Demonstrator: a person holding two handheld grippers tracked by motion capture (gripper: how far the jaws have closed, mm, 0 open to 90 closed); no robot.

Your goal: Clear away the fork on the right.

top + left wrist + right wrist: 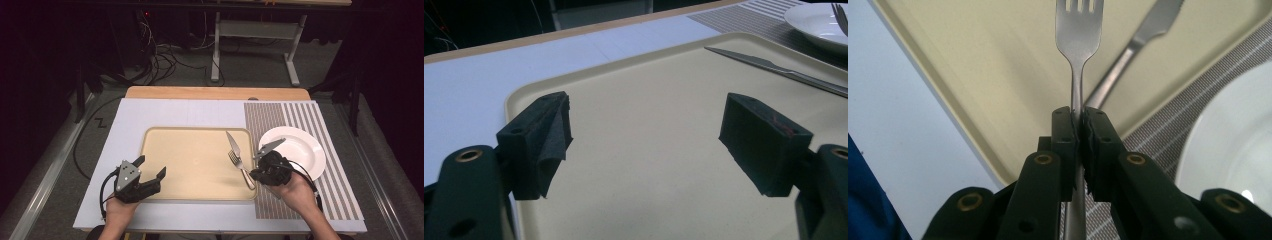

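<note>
My right gripper (254, 173) (1079, 122) is shut on the handle of a steel fork (235, 160) (1079, 30). The fork's tines point out over the right side of a beige tray (165, 150) (988, 65). A table knife (231, 141) (1148, 30) lies on the tray just beyond the fork, blade pointing away from me. My left gripper (151, 167) (654, 140) is open over the tray's (649, 90) front left corner, nothing between its pads. The knife (774, 70) lies far to its right.
A white plate (300, 150) (1243, 145) (819, 22) rests on a striped placemat (330, 190) (1158, 130) right of the tray. The tray sits on a pale board (130, 115) on a wooden table. Table legs and cables stand on the floor beyond.
</note>
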